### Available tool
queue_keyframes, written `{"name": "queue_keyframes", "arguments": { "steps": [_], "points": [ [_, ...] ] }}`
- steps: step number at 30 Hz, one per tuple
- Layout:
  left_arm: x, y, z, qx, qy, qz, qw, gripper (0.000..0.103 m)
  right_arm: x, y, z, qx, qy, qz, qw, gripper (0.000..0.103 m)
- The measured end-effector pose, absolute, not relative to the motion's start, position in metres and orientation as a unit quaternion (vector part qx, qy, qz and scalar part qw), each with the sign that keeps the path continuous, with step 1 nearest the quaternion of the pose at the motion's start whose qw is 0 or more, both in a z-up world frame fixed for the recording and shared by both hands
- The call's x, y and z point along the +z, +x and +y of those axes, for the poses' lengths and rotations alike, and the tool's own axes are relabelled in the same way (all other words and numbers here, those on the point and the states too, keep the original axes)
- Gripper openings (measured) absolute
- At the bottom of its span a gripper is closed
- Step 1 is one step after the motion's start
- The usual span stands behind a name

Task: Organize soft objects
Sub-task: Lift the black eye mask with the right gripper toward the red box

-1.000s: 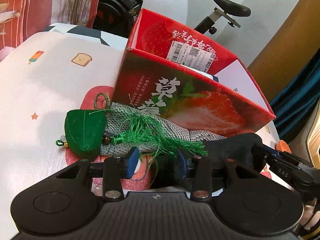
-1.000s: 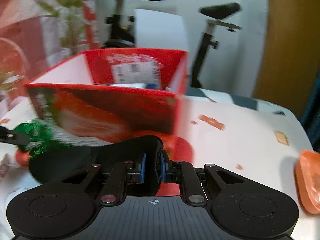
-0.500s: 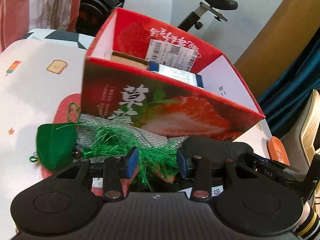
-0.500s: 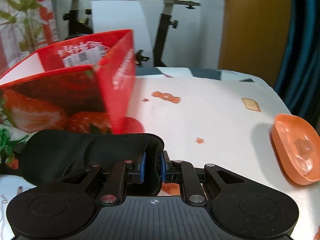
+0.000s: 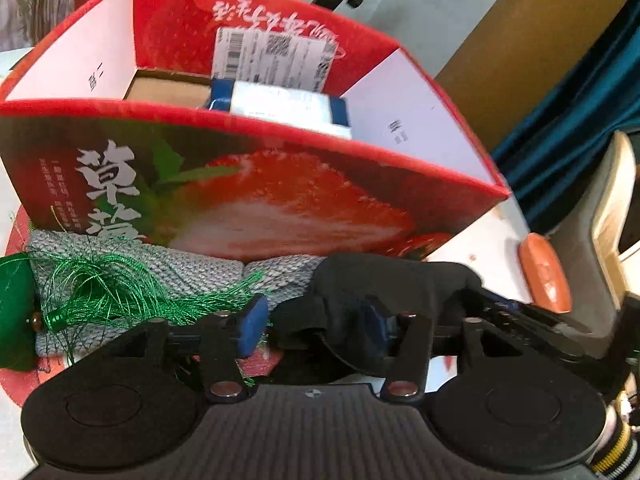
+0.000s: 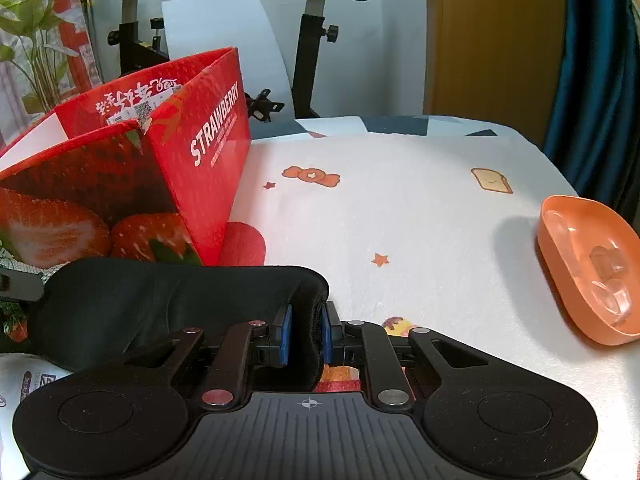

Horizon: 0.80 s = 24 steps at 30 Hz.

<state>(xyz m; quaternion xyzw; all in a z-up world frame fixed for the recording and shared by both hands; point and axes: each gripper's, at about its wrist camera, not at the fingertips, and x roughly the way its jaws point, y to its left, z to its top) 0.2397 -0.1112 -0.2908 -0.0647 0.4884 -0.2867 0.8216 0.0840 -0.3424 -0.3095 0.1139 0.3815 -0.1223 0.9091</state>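
A black soft eye mask (image 6: pixel 172 300) is pinched at its right end by my right gripper (image 6: pixel 304 340), which is shut on it. In the left wrist view the mask (image 5: pixel 384 280) hangs across my open left gripper (image 5: pixel 308 324), its other end lying between the blue pads. A grey knit cloth (image 5: pixel 168 268) and a green tassel charm (image 5: pixel 104 296) lie on the table against the red strawberry box (image 5: pixel 248 196). The box (image 6: pixel 200 160) is open on top and holds a blue-and-white packet (image 5: pixel 288 108).
An orange dish (image 6: pixel 592 272) with clear pieces sits at the table's right edge. The white patterned tablecloth (image 6: pixel 400 216) stretches to the right of the box. An exercise bike (image 6: pixel 316 40) and a blue curtain stand behind the table.
Both grippers rose and moved toward the box; the left view now looks into it. The right gripper swung right with the mask, bringing the mask across the left gripper's pads.
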Motion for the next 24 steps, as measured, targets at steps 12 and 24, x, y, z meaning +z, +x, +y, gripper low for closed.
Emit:
{"name": "queue_keyframes", "arguments": {
  "steps": [12,24],
  "points": [
    [-0.306,0.245,-0.128,-0.305,-0.088,0.511,0.799,0.054,-0.309,0.082,-0.339,-0.114,0.115,0.386,0.908,0.014],
    [-0.264,0.222,-0.122,-0.339,-0.049,0.431,0.835,0.011,-0.279,0.069,-0.337,-0.093,0.122,0.355,0.922,0.014]
  ]
}}
